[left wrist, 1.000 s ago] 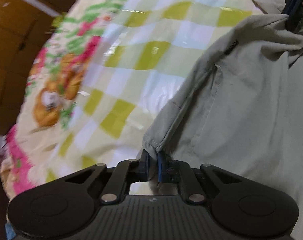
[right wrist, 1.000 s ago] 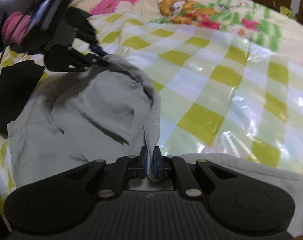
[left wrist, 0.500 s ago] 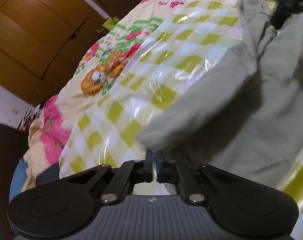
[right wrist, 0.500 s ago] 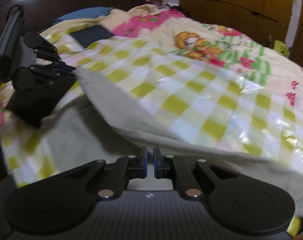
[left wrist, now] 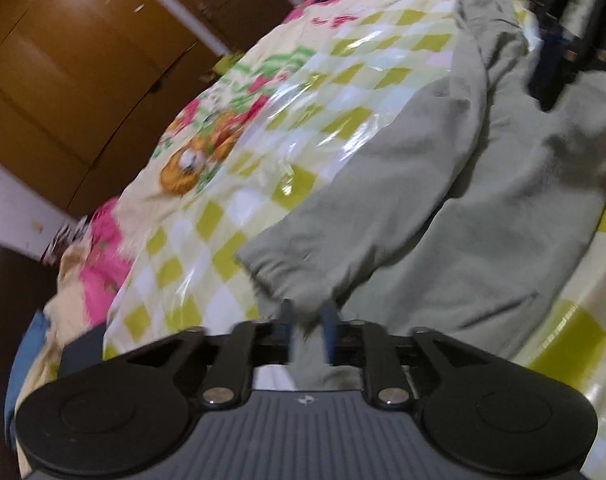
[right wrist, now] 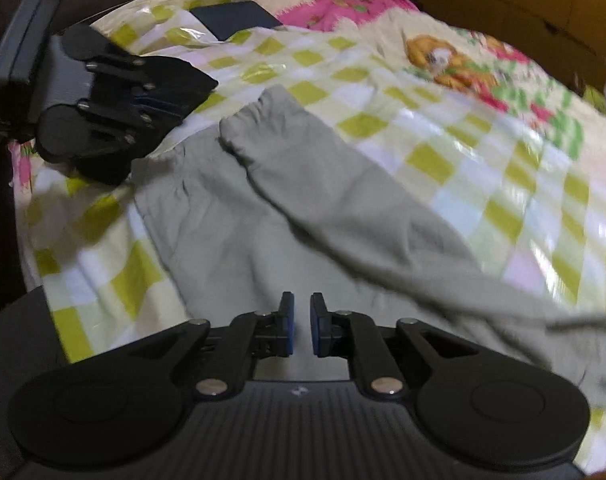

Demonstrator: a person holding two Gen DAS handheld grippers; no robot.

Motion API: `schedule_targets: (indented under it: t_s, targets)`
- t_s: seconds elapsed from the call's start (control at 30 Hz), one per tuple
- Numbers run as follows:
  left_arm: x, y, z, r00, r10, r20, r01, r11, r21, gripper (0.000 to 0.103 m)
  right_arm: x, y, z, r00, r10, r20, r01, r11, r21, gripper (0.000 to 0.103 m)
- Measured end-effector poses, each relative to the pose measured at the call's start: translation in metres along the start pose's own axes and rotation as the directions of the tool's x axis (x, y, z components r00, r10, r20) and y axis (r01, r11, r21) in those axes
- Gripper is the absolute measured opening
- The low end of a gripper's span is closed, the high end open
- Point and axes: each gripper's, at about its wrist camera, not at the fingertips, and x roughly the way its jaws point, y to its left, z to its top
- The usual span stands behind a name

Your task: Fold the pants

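The grey sweatpants [right wrist: 263, 208] lie on the checked bedcover [right wrist: 483, 168], one leg laid over the other with the two cuffs side by side at the far end. That looks like the lengthwise fold just set down. The left gripper [left wrist: 307, 326] hangs with parted, empty jaws just near the cuffs; the right gripper [right wrist: 301, 330], likewise parted and empty, hovers over the waist end. Next probably calls for pinching both ends for a crosswise fold.

A home bedroom: a bed with a cartoon-print quilt [right wrist: 443, 60] beside wooden wardrobe doors [left wrist: 63, 60].
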Motion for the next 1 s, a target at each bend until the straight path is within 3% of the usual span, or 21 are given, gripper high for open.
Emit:
schedule_targets:
  t_s: [0.03,0.13,0.3,0.4,0.5,0.57,0.67,0.77,0.8,0.83,0.87,1.0]
  targets:
    - [0.008,-0.002,0.001,1.000,-0.002,-0.001,0.002,1.000,0.019,0.051,0.003,0.000,0.003,1.000,-0.019,0.004,0.019,0.999,-0.036,0.016]
    - [0.032,-0.015,-0.003,0.999,0.038,-0.022,-0.036,0.993,0.114,0.055,0.016,-0.003,0.004,0.998,-0.070,0.005,0.070,0.989,-0.133,0.043]
    - [0.059,-0.029,-0.009,0.998,0.061,-0.035,-0.052,0.975,0.217,0.055,0.043,-0.013,-0.004,0.991,-0.130,-0.032,0.119,0.966,-0.229,0.044]
    - [0.066,-0.017,-0.004,0.997,0.076,-0.033,-0.070,0.986,0.152,0.053,0.057,-0.020,-0.007,0.987,-0.157,-0.042,0.141,0.957,-0.252,0.044]
    - [0.064,0.004,0.002,0.998,0.063,-0.031,-0.062,0.998,0.024,0.037,0.064,-0.022,-0.007,0.985,-0.171,-0.030,0.156,0.947,-0.281,0.044]
    - [0.063,0.012,0.003,0.997,0.067,-0.033,-0.068,0.997,-0.022,0.035,0.072,-0.020,-0.008,0.985,-0.169,-0.039,0.149,0.940,-0.308,0.044]
    - [0.058,0.017,0.005,0.997,0.070,-0.029,-0.072,0.996,-0.060,0.032,0.080,-0.017,-0.007,0.975,-0.222,-0.007,0.207,0.920,-0.334,0.044]
    - [0.051,0.022,0.007,0.998,0.066,-0.019,-0.067,0.994,-0.089,0.032,0.075,-0.029,0.003,0.975,-0.222,0.016,0.220,0.945,-0.241,0.042]
    - [0.049,0.025,0.008,0.998,0.064,-0.018,-0.065,0.993,-0.103,0.031,0.074,-0.032,0.006,0.976,-0.217,0.014,0.215,0.953,-0.215,0.033]
    - [0.047,0.027,0.008,0.998,0.063,-0.017,-0.064,0.991,-0.116,0.030,0.073,-0.035,0.009,0.975,-0.220,0.001,0.216,0.956,-0.198,0.012]
    - [0.045,0.030,0.008,0.998,0.064,-0.016,-0.066,0.989,-0.129,0.029,0.072,-0.038,0.011,0.976,-0.219,-0.012,0.213,0.959,-0.185,0.004]
    - [0.032,0.039,0.004,0.996,0.090,-0.013,-0.091,0.982,-0.165,0.022,0.046,-0.031,0.016,0.976,-0.216,0.007,0.214,0.960,-0.182,0.003]
